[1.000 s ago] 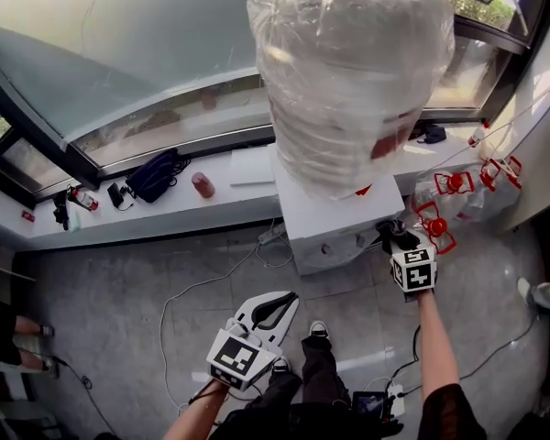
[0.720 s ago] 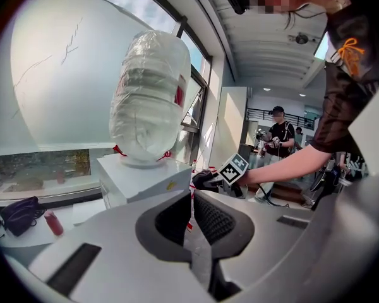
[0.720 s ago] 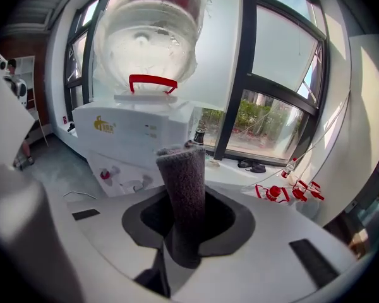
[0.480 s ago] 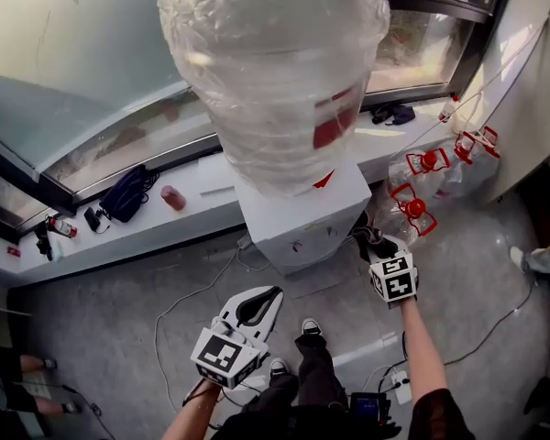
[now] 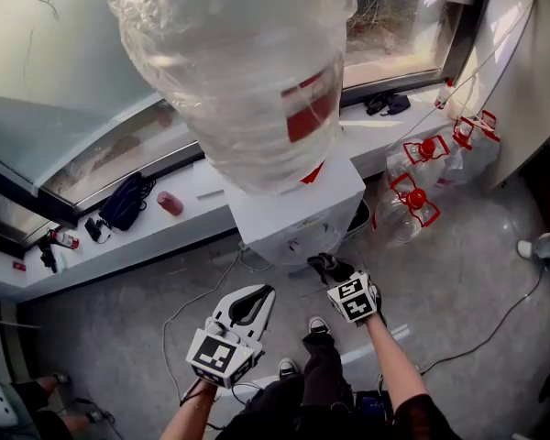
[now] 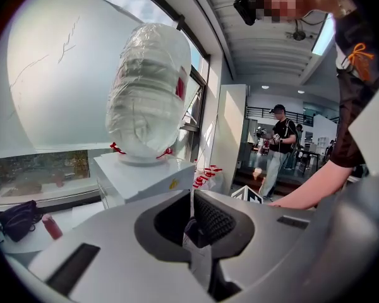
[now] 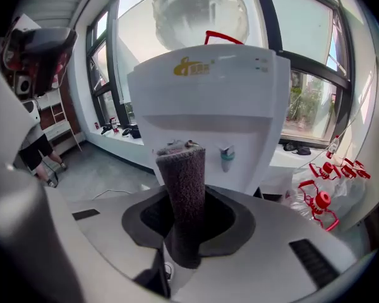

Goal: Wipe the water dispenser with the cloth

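At the lower middle of the head view, the left gripper (image 5: 257,299) hung idle. Its own view showed the left gripper (image 6: 192,199) with its jaws pressed together on nothing. Just right of it, the right gripper (image 5: 335,275) was clamped on a dark cloth (image 5: 322,264). In the right gripper view, the cloth (image 7: 182,182) stood upright as a thick roll between the jaws.

Beyond it, filling the middle of that view, rose the white water dispenser (image 7: 208,100) with a small tap (image 7: 225,158) in its recess. The cloth looked near the front but probably not yet touching.

The wiping stroke seemed about to begin. The next move probably called for pressing the roll against the front panel and sweeping across, clear of the tap. Farthest up sat the wrapped bottle (image 7: 199,8).
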`<move>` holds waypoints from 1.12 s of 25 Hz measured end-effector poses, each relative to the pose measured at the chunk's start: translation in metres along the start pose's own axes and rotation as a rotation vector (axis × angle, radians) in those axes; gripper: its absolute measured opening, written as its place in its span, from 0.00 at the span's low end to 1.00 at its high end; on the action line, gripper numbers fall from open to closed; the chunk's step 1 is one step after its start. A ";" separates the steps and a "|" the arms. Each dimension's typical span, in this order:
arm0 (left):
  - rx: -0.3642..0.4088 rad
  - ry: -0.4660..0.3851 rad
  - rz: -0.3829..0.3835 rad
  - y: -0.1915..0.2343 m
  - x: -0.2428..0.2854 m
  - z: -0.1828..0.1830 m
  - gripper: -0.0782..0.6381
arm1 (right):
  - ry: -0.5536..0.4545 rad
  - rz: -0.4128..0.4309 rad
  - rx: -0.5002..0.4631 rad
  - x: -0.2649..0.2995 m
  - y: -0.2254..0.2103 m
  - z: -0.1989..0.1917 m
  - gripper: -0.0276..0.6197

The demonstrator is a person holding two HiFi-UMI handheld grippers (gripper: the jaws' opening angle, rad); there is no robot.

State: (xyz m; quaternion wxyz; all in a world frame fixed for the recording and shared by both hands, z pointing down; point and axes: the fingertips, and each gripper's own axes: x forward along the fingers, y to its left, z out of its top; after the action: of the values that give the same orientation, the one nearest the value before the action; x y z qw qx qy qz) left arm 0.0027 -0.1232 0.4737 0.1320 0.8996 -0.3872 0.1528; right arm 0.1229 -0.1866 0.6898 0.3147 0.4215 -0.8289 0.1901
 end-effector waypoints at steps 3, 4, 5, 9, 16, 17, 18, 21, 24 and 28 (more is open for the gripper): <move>-0.004 -0.008 0.020 0.004 0.003 -0.007 0.15 | 0.009 0.047 -0.036 0.020 0.023 0.000 0.20; -0.005 -0.008 0.024 0.004 0.005 -0.010 0.15 | 0.004 0.057 -0.043 0.027 0.028 0.001 0.20; -0.001 -0.005 0.026 0.005 0.007 -0.015 0.15 | -0.005 0.067 -0.042 0.035 0.033 0.002 0.20; 0.025 0.000 0.032 0.007 0.013 -0.028 0.15 | -0.042 0.110 -0.015 0.065 0.051 0.004 0.20; 0.006 -0.012 0.074 0.023 0.031 -0.047 0.15 | -0.085 0.122 -0.016 0.114 0.049 0.011 0.20; 0.011 -0.013 0.071 0.022 0.035 -0.050 0.15 | -0.081 0.114 -0.018 0.120 0.045 0.008 0.20; 0.015 -0.013 0.067 0.022 0.038 -0.053 0.15 | -0.074 0.105 -0.022 0.125 0.040 0.004 0.20; 0.017 -0.006 0.055 0.018 0.049 -0.059 0.15 | -0.046 0.064 -0.026 0.135 0.019 -0.009 0.20; 0.028 0.009 0.037 0.013 0.057 -0.065 0.15 | -0.051 0.003 0.045 0.135 -0.014 -0.013 0.20; 0.042 0.044 0.018 0.004 0.062 -0.075 0.15 | -0.078 -0.102 0.177 0.126 -0.068 -0.016 0.20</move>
State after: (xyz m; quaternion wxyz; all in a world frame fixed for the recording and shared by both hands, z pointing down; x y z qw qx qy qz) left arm 0.0275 -0.1396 0.5667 0.1204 0.8950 -0.3890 0.1819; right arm 0.1280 -0.2893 0.7907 0.2528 0.4964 -0.7981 0.2298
